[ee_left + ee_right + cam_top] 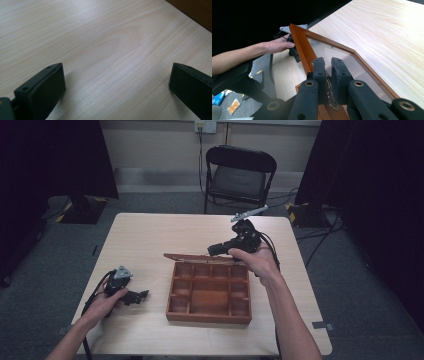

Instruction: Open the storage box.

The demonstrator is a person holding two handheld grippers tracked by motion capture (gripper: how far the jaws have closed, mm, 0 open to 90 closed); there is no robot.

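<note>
One wooden box (209, 292) with open compartments sits near the middle of the table (150, 235), closer to its right edge. Its glass-paned lid (200, 257) is hinged along the box's far side, the long axis running left to right. The right gripper (220, 250) is clenched on the lid's wooden frame (303, 50), holding it raised above the box. The left gripper (142, 295) rests near the table's left front corner, well apart from the box, its jaws released and spread over bare wood. The right hand (257, 262) is nearer. There are two grippers, one box and one lid.
</note>
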